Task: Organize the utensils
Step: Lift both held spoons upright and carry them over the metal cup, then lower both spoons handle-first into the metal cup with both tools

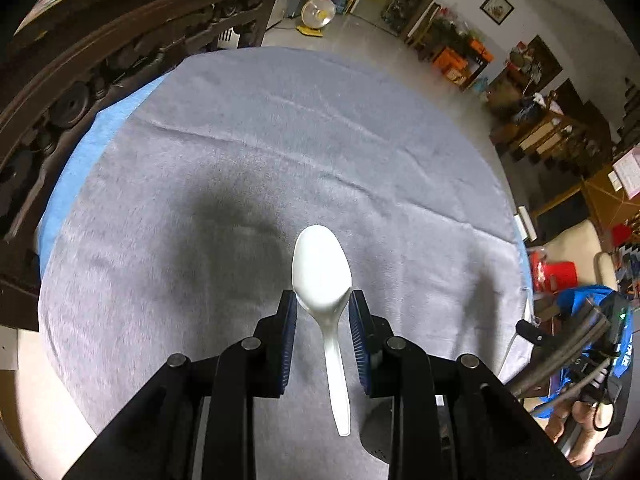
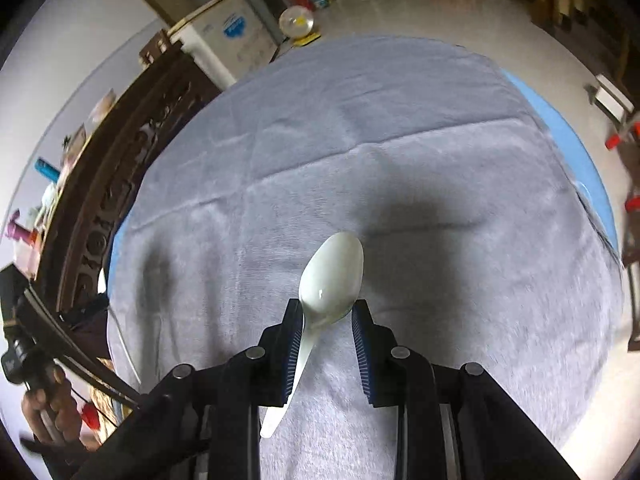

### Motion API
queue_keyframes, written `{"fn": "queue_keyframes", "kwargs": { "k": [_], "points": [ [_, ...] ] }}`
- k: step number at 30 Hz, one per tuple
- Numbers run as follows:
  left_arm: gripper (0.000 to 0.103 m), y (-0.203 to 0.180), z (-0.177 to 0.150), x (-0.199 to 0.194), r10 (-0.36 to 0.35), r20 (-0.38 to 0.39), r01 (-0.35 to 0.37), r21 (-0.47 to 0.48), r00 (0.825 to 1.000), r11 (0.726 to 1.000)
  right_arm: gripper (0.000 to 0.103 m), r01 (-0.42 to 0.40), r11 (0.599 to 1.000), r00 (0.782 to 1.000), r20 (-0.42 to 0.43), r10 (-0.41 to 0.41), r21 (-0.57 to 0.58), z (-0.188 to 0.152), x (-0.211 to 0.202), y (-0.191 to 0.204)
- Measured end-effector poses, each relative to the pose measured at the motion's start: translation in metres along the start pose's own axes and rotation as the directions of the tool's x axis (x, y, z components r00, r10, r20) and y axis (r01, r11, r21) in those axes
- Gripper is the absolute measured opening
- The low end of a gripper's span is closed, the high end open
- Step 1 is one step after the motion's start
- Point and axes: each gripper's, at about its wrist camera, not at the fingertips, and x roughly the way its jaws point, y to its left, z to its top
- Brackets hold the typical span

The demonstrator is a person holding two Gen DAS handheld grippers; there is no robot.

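Over the grey cloth [image 1: 280,152] that covered the round table, the left gripper [image 1: 322,308] was clenched on a white plastic spoon [image 1: 322,268]. Its blue ribbed pads pinched the base of the bowl on both sides. The bowl stuck out past the fingertips, glossy and smooth. The handle ran back between the jaws toward the camera, hanging clear above the cloth. A dark shadow lay on the cloth to the left of the spoon.

The right gripper [image 2: 327,312] grasped a second white spoon [image 2: 332,276] the same way, above the same cloth [image 2: 360,160]. This one sat skewed, its bowl tilted to the right. Its handle slanted back under the left pad. A small highlight shone on the bowl.

Beyond the far edge of the cloth stood a white freezer [image 2: 228,40] with a blue label. Its writing was too blurred to read. Neither spoon showed any marking.
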Motion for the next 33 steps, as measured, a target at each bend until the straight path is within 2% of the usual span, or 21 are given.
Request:
{"fn": "queue_keyframes", "kwargs": {
  "k": [6,14,17,24,31,33],
  "points": [
    [0.027,-0.007,-0.019,-0.025,-0.032,0.070,0.033,-0.008,0.997,0.999,0.027,-0.045,0.995,0.997,0.071,0.039,0.089,-0.026,-0.023,-0.024],
    [0.027,-0.019,-0.040,-0.057,-0.082,0.171,0.084,-0.007,0.982,0.996,0.027,-0.110,0.982,0.971,0.229,0.074,0.151,-0.066,-0.066,-0.029],
    [0.027,-0.022,-0.045,-0.063,-0.083,0.208,0.085,-0.001,0.974,0.996,0.027,-0.113,0.984,0.959,0.273,0.071,0.141,-0.076,-0.079,-0.022],
    [0.027,-0.035,-0.061,-0.076,-0.097,0.277,0.094,0.024,0.956,0.995,0.027,-0.093,0.994,0.913,0.404,0.063,0.053,-0.098,-0.118,0.019],
    [0.027,-0.052,-0.073,-0.082,-0.100,0.347,0.082,0.066,0.933,0.994,0.027,-0.047,0.998,0.868,0.493,0.059,-0.036,-0.114,-0.129,0.062],
    [0.028,-0.055,-0.075,-0.079,-0.105,0.350,0.084,0.075,0.931,0.994,0.027,-0.032,0.998,0.864,0.500,0.056,-0.056,-0.114,-0.124,0.073]
  ]
}}
